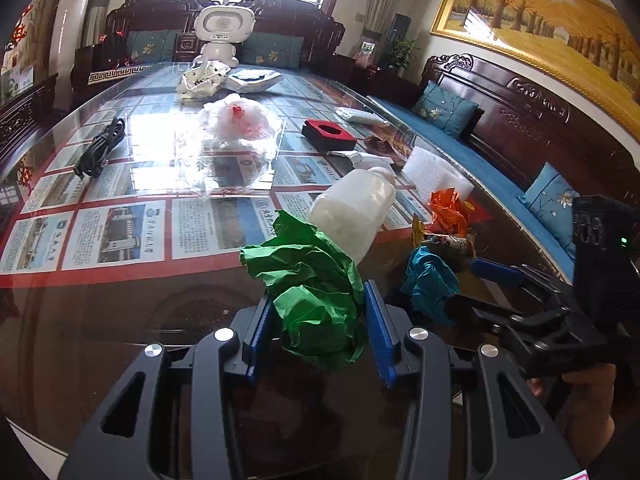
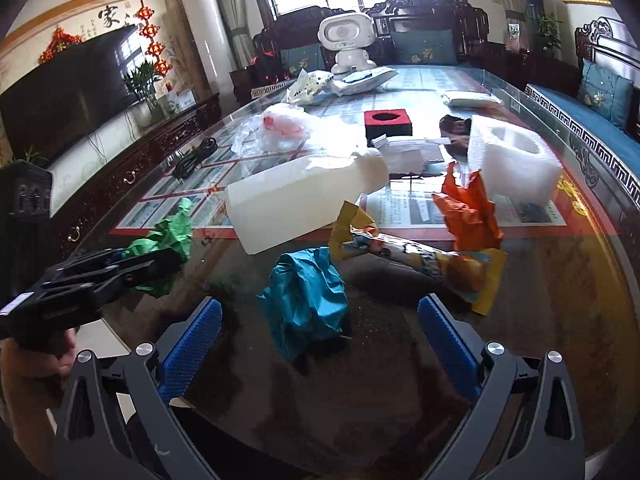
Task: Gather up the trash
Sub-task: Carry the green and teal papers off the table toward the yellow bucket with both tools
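Observation:
My left gripper point(image 1: 320, 320) is shut on a crumpled green paper point(image 1: 312, 292) near the front of the glass table point(image 1: 120, 292); it also shows in the right wrist view point(image 2: 168, 240). My right gripper point(image 2: 320, 332) is open, its blue pads on either side of a crumpled teal paper point(image 2: 308, 300), not touching it. Behind the teal paper lie a white plastic bottle point(image 2: 296, 204) on its side, a crumpled orange paper point(image 2: 468, 212) and a yellow printed snack wrapper point(image 2: 420, 260).
Further back are a white foam block point(image 2: 516, 164), a red and black box point(image 2: 388, 122), clear plastic bags point(image 2: 284, 128), a black cable point(image 2: 196, 156), white papers point(image 2: 412, 148) and a white robot toy point(image 2: 346, 40). Sofas surround the table.

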